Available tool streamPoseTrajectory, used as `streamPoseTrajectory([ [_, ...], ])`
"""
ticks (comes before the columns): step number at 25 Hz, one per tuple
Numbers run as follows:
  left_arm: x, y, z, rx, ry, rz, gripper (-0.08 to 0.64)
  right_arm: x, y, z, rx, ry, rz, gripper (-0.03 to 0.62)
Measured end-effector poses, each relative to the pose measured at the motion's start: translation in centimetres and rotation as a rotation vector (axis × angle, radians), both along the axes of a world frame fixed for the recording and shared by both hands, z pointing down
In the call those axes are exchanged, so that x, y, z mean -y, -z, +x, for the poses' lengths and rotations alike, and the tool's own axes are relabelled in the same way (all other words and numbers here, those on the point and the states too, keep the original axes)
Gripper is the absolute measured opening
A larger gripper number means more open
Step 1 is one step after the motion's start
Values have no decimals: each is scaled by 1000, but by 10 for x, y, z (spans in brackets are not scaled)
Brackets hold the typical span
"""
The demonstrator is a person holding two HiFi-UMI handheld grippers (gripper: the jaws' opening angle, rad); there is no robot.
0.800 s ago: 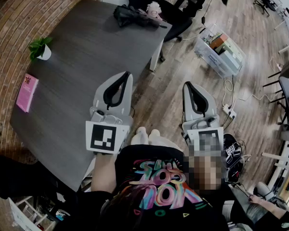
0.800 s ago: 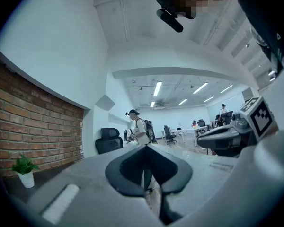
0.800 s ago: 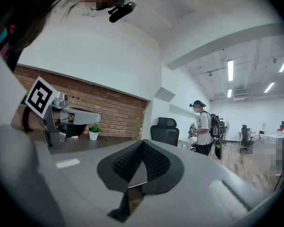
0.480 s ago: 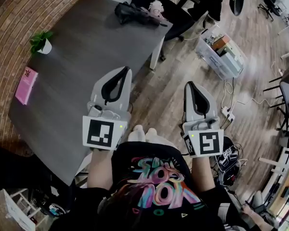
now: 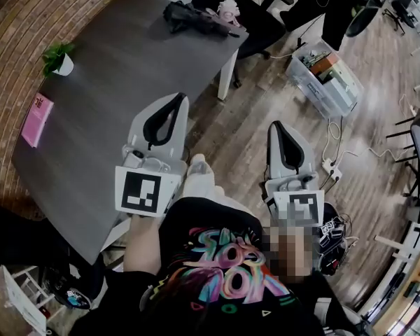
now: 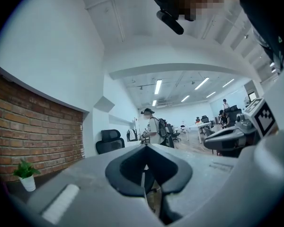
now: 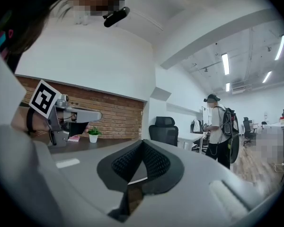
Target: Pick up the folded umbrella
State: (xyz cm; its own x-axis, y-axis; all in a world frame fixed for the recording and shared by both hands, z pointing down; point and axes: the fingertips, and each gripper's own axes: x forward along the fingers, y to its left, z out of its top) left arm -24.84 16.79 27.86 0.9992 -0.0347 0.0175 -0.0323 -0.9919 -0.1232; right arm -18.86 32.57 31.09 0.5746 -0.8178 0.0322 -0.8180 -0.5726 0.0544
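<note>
Look: your folded umbrella (image 5: 194,18) is black, a loosely bunched bundle.
Pose: it lies flat on its side.
Place: you find it at the far right corner of the dark table (image 5: 112,96).

brick wall (image 5: 21,26), dark table (image 5: 119,75), wood floor (image 5: 266,121), black office chair (image 7: 163,130), ceiling strip lights (image 7: 226,62).

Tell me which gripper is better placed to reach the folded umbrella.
Left. The left gripper is over the dark table, pointing toward the folded umbrella at its far end. The right gripper hangs over the wooden floor, off the table's side. Both are shut and must open first.
</note>
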Motion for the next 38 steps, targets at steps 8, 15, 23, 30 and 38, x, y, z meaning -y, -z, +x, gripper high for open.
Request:
streamPoseTrajectory([
  [8,30,-10,62,-9,-18,-7,2,31,-15,57,19,-8,-18,-2],
  [15,68,-8,145,-9,-64,-36,2,82,-7,129,10,-9,-35,-2],
  [23,127,-6,205,-17,-70,-71,2,132,-7,188,15,-35,-55,0],
  [30,163,-22,228,9,-81,-102,2,170,-11,213,25,-44,-94,-2],
  [38,201,-28,244,-28,-20,-135,2,202,-19,241,36,-1,-133,-2],
])
